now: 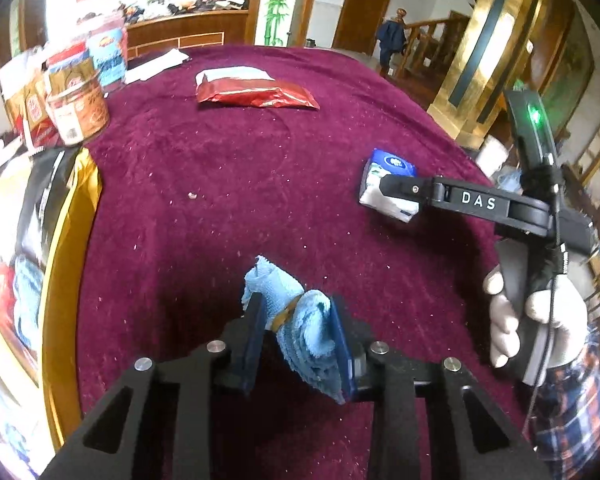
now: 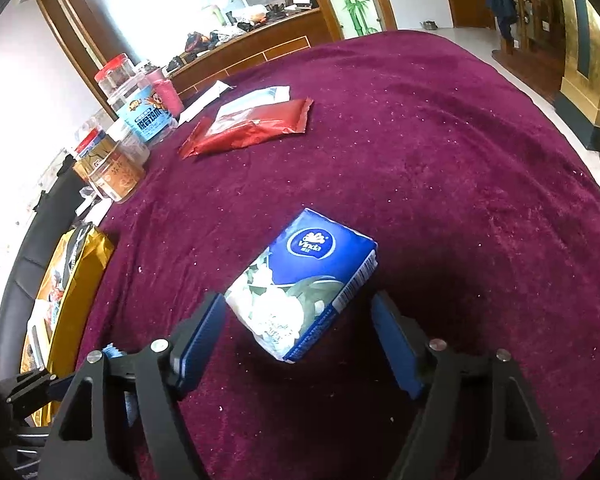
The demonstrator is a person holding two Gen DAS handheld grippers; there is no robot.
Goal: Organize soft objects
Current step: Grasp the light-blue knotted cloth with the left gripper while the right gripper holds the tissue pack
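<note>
My left gripper [image 1: 296,340] has its fingers clenched on the blue cloth [image 1: 296,320]: both blue pads press its sides, the rolled end sticks up past the tips, and the rest hangs below, over the maroon surface [image 1: 220,184]. A tan band crosses the cloth; can't tell what it is. My right gripper [image 2: 300,332] is released: the tissue pack [image 2: 304,280] lies tilted on the surface between the fingers, left pad just beside its white corner, right pad apart from the barcode edge. No clamp visible. In the left view one right finger covers part of the pack, so contact there is unreadable. My gloved right hand [image 1: 516,320] holds the handle, cut off at the frame edge. The red pouch [image 2: 252,128] lies well apart, further back. Jars [image 2: 140,120] at far left are blurred; the yellow bag [image 1: 72,240] is cropped at the edge.
</note>
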